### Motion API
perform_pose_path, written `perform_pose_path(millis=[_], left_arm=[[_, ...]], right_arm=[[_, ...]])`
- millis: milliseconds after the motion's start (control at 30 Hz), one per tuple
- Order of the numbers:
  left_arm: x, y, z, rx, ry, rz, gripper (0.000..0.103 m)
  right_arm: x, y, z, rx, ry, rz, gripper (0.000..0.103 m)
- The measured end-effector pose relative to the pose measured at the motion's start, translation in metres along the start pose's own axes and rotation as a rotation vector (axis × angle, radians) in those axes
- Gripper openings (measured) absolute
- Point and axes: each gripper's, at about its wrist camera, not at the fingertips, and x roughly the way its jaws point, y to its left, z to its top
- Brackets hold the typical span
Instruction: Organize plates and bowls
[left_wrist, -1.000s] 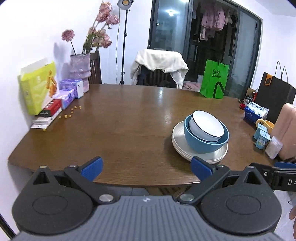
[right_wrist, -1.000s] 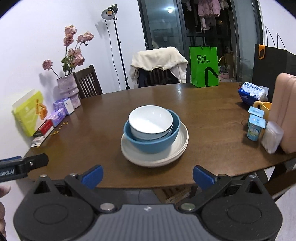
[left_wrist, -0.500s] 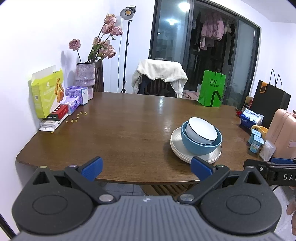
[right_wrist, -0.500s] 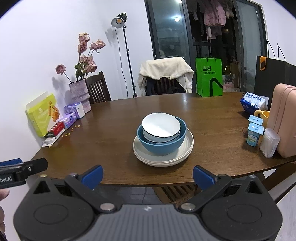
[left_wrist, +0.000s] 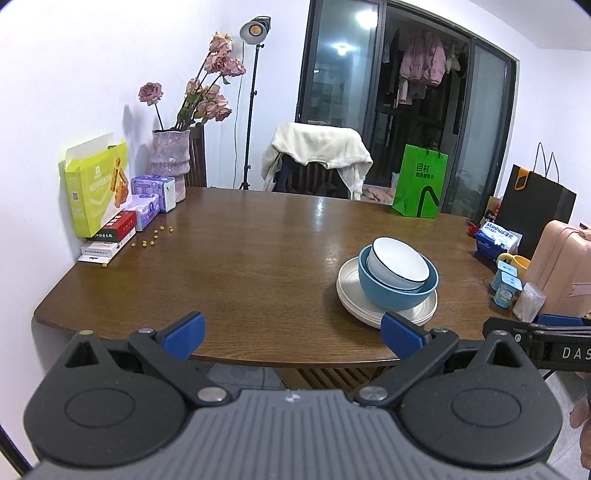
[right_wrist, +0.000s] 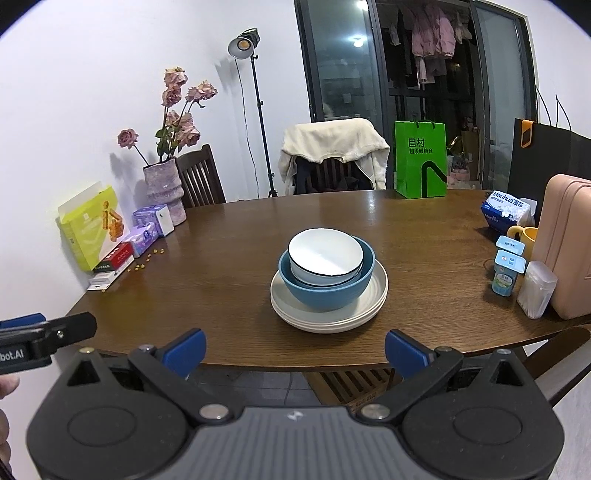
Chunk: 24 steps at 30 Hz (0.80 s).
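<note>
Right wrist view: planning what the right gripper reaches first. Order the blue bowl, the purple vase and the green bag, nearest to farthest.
From the right gripper:
1. Blue bowl, straight ahead, on the plates.
2. Purple vase, far left, by the wall.
3. Green bag, beyond the table's far edge, right of centre.

Walls: you face plain white walls (right_wrist: 92, 92) on the left and behind the table.
Table: a dark brown wooden table (right_wrist: 236, 258) with a rounded near edge fills your middle view.
Chairs: one wooden chair (right_wrist: 199, 177) stands by the wall; a second chair, draped with a cream garment (right_wrist: 332, 142), stands at the far side.
Lamp: a studio lamp on a thin tripod stand (right_wrist: 245, 42) is lit, beside the glass doors.
Glass doors: dark-framed glass doors (left_wrist: 343, 92) reflect a ceiling light; you see clothes hanging behind them.
Floor: grey tiles (right_wrist: 258, 380) show under the table edge.
</note>
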Motion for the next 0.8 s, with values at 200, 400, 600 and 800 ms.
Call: perform_pose_path(millis=[200, 400, 600, 800], left_arm=[[-0.003, 0.0, 0.0, 0.0, -0.004, -0.001, 0.103], [-0.003, 0.0, 0.0, 0.0, -0.004, -0.001, 0.103], [-0.008, 0.001, 0.0, -0.001, -0.011, -0.001, 0.103], [-0.014, 0.004, 0.0, -0.006, -0.02, -0.002, 0.103]], right_arm=[[-0.002, 0.001, 0.0, 0.0, 0.0, 0.001, 0.103], [-0.002, 0.001, -0.001, -0.001, 0.0, 0.001, 0.103], [-0.006, 0.003, -0.001, -0.003, -0.004, 0.004, 0.103], [-0.007, 0.005, -0.002, -0.005, -0.004, 0.004, 0.103]])
